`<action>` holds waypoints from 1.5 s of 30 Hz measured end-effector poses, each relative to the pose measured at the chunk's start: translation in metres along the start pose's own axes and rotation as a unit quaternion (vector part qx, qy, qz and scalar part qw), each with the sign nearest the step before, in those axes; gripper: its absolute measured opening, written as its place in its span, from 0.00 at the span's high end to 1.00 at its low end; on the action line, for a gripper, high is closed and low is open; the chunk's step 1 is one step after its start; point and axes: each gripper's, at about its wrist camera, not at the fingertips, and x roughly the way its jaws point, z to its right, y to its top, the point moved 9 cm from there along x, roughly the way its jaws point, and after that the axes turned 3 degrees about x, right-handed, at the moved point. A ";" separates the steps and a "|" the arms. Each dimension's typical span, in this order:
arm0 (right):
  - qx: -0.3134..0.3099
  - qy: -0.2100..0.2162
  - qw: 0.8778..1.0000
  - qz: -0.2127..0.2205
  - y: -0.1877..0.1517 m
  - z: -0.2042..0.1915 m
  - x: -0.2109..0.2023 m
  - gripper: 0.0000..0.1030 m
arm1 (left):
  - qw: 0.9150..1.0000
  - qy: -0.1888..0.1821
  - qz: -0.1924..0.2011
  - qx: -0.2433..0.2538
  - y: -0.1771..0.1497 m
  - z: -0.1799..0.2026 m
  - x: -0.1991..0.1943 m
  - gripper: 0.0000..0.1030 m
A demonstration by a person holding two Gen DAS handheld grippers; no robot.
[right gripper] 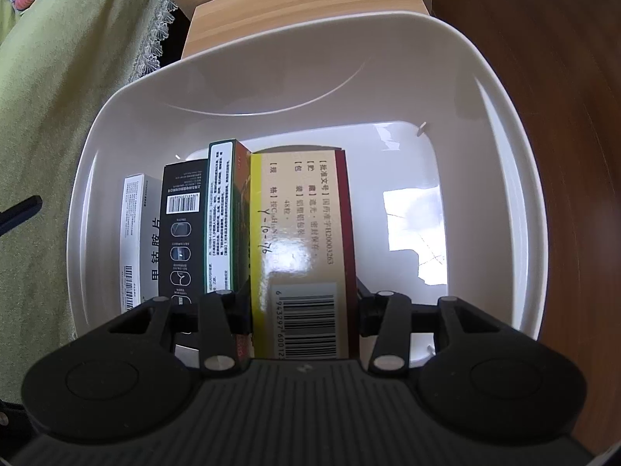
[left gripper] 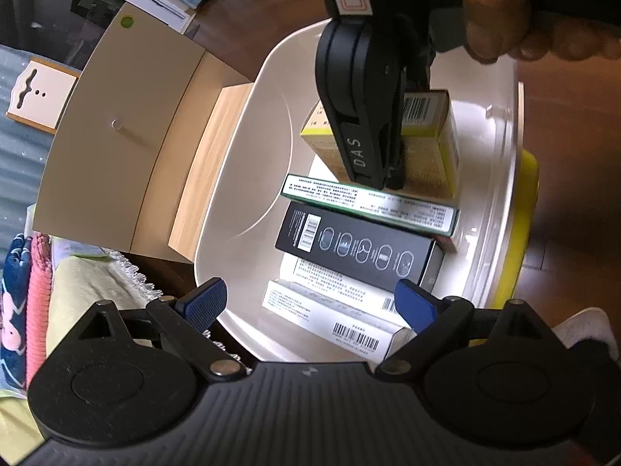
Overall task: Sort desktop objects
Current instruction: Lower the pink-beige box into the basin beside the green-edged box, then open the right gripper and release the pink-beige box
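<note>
Left tongs (left gripper: 314,303): spread wide apart and empty, blue pads (left gripper: 207,299) hovering over the near rim of the white tub, holding nothing.
Wooden organiser (left gripper: 128,147): stands on the counter just left of the tub in the left wrist view, pale panel with a small peg.
White plastic tub (right gripper: 504,178): sits on the dark wooden counter (right gripper: 562,77); boxes stand on edge in a row along one side, the rest of its floor bare and glossy.
White box (right gripper: 134,233): outermost in the row, by the tub wall, with a barcode at its lower end.
Black box (right gripper: 182,229): pressed against the white box, printed with a barcode and a column of rounded icons.
Green-edged box (right gripper: 221,209): next along, touching the black box, its white face covered in small print.
Yellow medicine box (right gripper: 295,233): last in the row, touching the green-edged box, upright inside the tub, a barcode and handwritten numbers on the face towards the right wrist camera.
Right tongs (right gripper: 302,306): clamped on the yellow medicine box from both sides, reaching down into the tub.
Person's hand (left gripper: 500,11): wrapped around the right tool's handle, at the top of the left wrist view.
</note>
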 end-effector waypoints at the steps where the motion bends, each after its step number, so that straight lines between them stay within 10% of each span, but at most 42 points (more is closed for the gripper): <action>1: 0.000 0.000 1.000 0.000 0.000 0.000 0.000 0.60 | 1.000 0.000 -0.002 0.002 0.000 0.000 0.000 0.08; 38: 0.013 0.038 0.999 0.015 0.001 -0.004 -0.004 0.58 | 1.000 -0.010 -0.021 0.021 -0.003 0.010 0.005 0.08; 45: -0.091 0.039 0.995 0.024 0.006 -0.013 -0.025 0.58 | 1.000 -0.009 -0.020 0.020 -0.004 0.009 0.004 0.08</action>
